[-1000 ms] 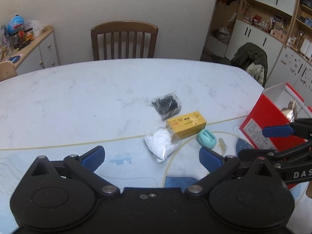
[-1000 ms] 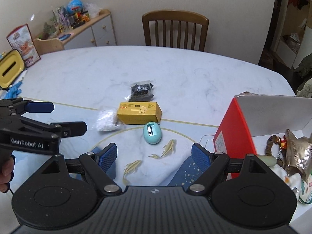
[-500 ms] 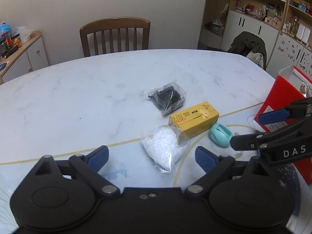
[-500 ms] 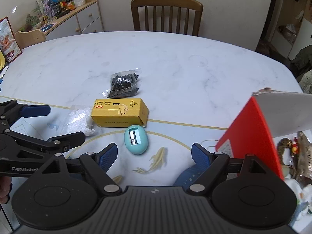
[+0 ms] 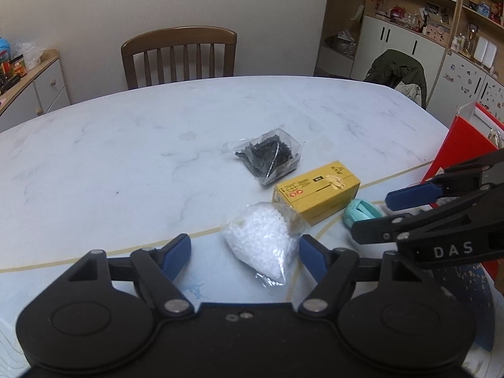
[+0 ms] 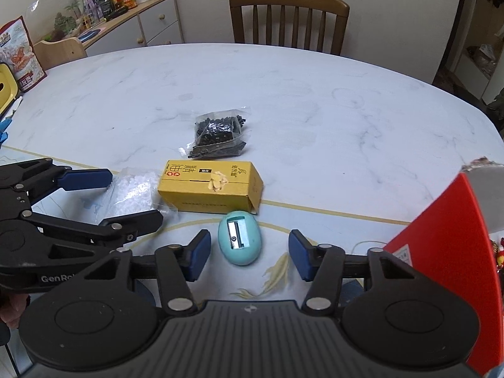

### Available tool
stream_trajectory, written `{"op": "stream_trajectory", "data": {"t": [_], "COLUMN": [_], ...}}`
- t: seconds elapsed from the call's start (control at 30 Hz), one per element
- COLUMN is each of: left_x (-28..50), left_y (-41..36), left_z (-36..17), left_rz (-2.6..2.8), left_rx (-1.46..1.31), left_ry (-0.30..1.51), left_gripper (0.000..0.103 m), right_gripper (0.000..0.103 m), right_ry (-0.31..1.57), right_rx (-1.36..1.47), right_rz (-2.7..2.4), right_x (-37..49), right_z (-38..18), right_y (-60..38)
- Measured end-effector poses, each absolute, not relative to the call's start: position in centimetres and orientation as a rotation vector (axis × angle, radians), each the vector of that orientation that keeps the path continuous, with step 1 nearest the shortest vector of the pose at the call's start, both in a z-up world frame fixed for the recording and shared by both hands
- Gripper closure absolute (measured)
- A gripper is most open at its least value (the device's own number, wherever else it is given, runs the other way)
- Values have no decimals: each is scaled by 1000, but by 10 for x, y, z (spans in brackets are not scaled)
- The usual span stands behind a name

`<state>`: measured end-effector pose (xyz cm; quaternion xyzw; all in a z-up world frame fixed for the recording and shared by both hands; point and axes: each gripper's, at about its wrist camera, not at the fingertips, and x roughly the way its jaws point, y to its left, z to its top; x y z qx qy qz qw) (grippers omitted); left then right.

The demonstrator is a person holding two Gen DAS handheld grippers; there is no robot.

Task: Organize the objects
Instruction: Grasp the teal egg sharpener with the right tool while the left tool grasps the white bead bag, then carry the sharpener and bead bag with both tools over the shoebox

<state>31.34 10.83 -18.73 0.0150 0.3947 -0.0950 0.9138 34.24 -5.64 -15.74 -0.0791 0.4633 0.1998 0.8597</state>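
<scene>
Four small items lie mid-table: a bag of white beads (image 5: 263, 241) (image 6: 132, 195), a yellow carton (image 5: 316, 190) (image 6: 211, 186), a clear bag of black pieces (image 5: 267, 156) (image 6: 219, 137) and a teal egg-shaped sharpener (image 5: 362, 212) (image 6: 240, 237). My left gripper (image 5: 245, 256) (image 6: 126, 198) is open, its blue pads either side of the white bag's near end. My right gripper (image 6: 249, 258) (image 5: 371, 215) is open too, straddling the sharpener without touching it.
A red box (image 6: 441, 267) (image 5: 456, 148) with trinkets inside stands at the table's right edge. A wooden chair (image 5: 179, 56) (image 6: 288, 19) sits at the far side. A sideboard (image 6: 126, 15) with clutter is back left; cabinets (image 5: 409, 37) are back right.
Both grippers have moved forward and down toward the items. The white bag now lies between the left pads and the sharpener between the right pads. Nothing on the table has shifted.
</scene>
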Motion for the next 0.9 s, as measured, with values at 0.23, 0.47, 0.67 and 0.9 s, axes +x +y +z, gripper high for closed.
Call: {"op": "stream_trajectory", "data": {"t": [0.23,0.47,0.67,0.9], "left_x": [315,312,308,297], "left_y": [103,99,97,96], "left_z": [-188,-186,-181,-172], "left_rz": [-225,-232,-234,-234], "left_rx": [52,70,68,55], "left_ry": [807,808,816,828], "left_gripper": [46,54,60,62], "right_gripper": [62,70,73,73], "right_ry": [980,971,968,962], "right_rx": [-180,-179,-176,-152], "right_rz": [430,435,424,415], "right_x": [344,342,335,323], "right_z": [-162,-160,-157,-146], "right_y": [-50,-46,-47,-54]}}
